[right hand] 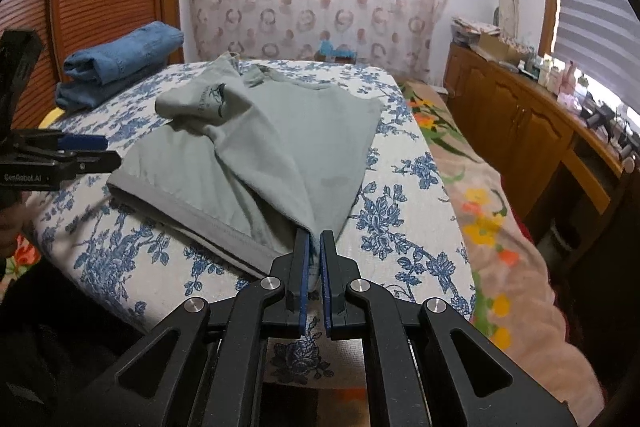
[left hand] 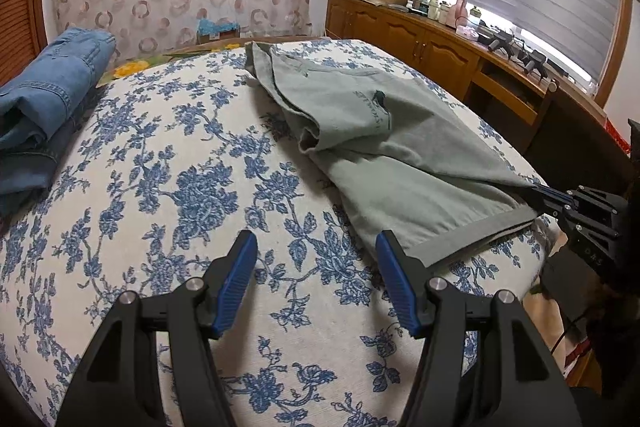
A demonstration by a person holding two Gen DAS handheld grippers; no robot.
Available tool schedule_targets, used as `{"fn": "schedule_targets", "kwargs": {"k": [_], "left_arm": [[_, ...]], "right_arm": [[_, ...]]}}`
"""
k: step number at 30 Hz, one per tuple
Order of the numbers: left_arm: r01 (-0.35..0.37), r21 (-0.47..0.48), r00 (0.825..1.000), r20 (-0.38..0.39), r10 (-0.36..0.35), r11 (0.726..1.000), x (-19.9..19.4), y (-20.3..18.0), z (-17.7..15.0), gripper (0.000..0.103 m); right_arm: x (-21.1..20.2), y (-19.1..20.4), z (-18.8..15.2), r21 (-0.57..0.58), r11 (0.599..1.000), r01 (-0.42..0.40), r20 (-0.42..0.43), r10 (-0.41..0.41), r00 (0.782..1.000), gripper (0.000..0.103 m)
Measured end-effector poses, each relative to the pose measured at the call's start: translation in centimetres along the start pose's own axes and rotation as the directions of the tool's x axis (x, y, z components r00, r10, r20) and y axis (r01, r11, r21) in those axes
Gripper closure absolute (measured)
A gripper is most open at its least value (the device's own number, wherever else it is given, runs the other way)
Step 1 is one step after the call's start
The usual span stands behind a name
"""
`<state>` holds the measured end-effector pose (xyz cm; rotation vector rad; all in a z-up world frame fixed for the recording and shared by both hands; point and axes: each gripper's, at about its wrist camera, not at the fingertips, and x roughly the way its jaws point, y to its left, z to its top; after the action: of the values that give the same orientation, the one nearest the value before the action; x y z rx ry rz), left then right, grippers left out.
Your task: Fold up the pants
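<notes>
Grey-green pants [right hand: 280, 147] spread over the blue-flowered cover [right hand: 408, 227], filling the middle of the right wrist frame, hem band running from left centre down toward lower centre. Right gripper [right hand: 315, 239] at lower centre, blue pads nearly together, pinching a gathered corner of the hem between them; cloth pulled into folds fanning up from the pinch. In the left wrist frame, same pants [left hand: 400, 155] stretching from upper centre to right, the pinched corner at the right edge where the right gripper [left hand: 538, 193] enters.

Left gripper [left hand: 316, 247] at lower centre of its own frame, jaws held roughly half apart, nothing between them but patterned cover; right-hand pad [left hand: 390, 267] just beside the hem's near corner, whether touching cannot be told. Folded blue jeans [left hand: 48, 95] at left edge, well apart.
</notes>
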<state>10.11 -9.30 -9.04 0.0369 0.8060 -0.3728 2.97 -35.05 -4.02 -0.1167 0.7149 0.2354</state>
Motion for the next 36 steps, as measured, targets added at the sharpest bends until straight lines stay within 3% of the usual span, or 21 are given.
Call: {"fn": "schedule_targets", "kwargs": {"k": [3, 6, 7, 17, 20, 23, 30, 36], "left_arm": [[-0.014, -0.006, 1.0, 0.022, 0.014, 1.0, -0.8, 0.7, 0.3, 0.042], [-0.028, -0.017, 0.999, 0.047, 0.028, 0.999, -1.7, 1.4, 0.5, 0.042], [-0.033, -0.022, 0.998, 0.056, 0.034, 0.999, -2.1, 1.8, 0.5, 0.042], [-0.061, -0.054, 0.994, 0.091, 0.066, 0.997, -3.6, 3.7, 0.6, 0.042], [-0.066, -0.059, 0.993, 0.096, 0.071, 0.996, -3.8, 4.0, 0.7, 0.042], [-0.073, -0.063, 0.992, 0.103, 0.079, 0.995, -4.1, 4.3, 0.7, 0.042], [-0.084, -0.076, 0.99, 0.108, 0.092, 0.994, -4.5, 5.3, 0.5, 0.042], [-0.085, -0.091, 0.99, 0.106, 0.095, 0.992, -4.5, 6.0, 0.3, 0.042]], "right_arm": [[-0.4, -0.5, 0.2, 0.025, 1.0, -0.006, 0.006, 0.006, 1.0, 0.088], [-0.7, -0.8, 0.6, 0.041, 0.999, 0.028, 0.008, -0.028, 1.0, 0.068], [-0.9, -0.9, 0.7, 0.045, 0.999, 0.025, 0.017, -0.026, 1.0, 0.066], [-0.3, 1.9, 4.7, -0.016, 0.996, -0.09, 0.077, 0.091, 0.993, 0.064], [0.8, 3.9, 6.6, -0.089, 0.988, -0.125, 0.082, 0.133, 0.988, 0.054], [2.0, 5.9, 8.1, -0.149, 0.978, -0.149, 0.084, 0.162, 0.983, 0.052], [5.5, 8.8, 10.6, -0.218, 0.946, -0.238, 0.015, 0.247, 0.969, 0.051], [8.2, 10.4, 11.7, -0.267, 0.93, -0.254, -0.05, 0.249, 0.967, 0.05]]}}
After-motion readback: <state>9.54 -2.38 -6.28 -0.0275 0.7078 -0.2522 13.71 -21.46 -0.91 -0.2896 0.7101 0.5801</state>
